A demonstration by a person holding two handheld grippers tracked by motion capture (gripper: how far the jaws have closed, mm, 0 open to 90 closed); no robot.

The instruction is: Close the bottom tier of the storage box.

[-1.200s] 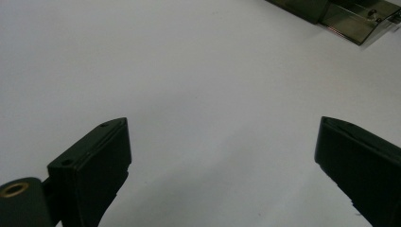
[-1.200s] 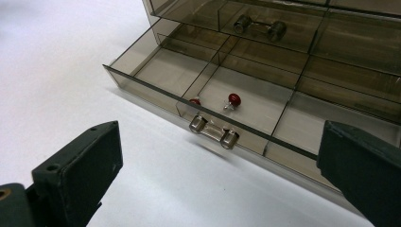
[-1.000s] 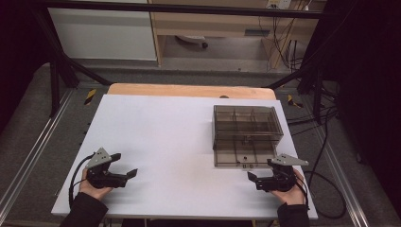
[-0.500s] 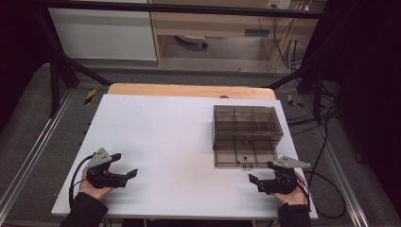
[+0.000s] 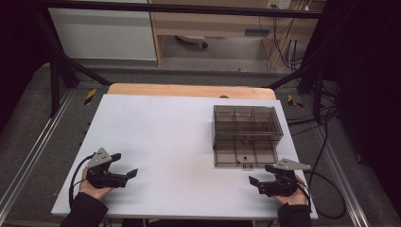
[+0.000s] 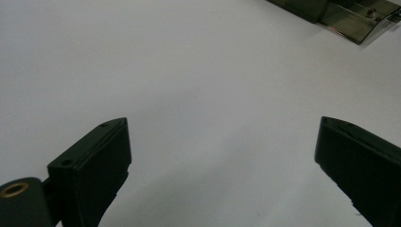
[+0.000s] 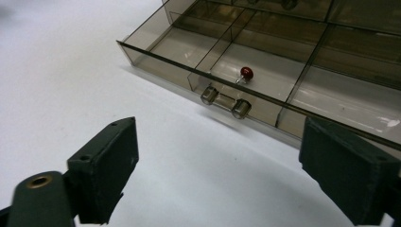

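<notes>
A smoky clear plastic drawer box [image 5: 246,124] sits on the right of the white table [image 5: 170,137], its drawer [image 5: 245,154] pulled out toward me. The drawer [image 7: 265,61] has several compartments; a small red bead [image 7: 246,72] lies in one behind the clear handle [image 7: 225,102]. My right gripper [image 5: 263,175] rests open near the front right edge, just short of the drawer front. My left gripper [image 5: 125,165] rests open at the front left, far from the box, with nothing between its jaws. A corner of the drawer [image 6: 352,21] shows in the left gripper view.
A wooden strip [image 5: 189,90] runs along the table's far edge. Black frame bars [image 5: 56,56] and cables [image 5: 326,142] stand around the table. A white cabinet [image 5: 101,30] is behind it.
The right gripper has drifted slightly down and right toward the front edge. The left gripper has stayed put.
</notes>
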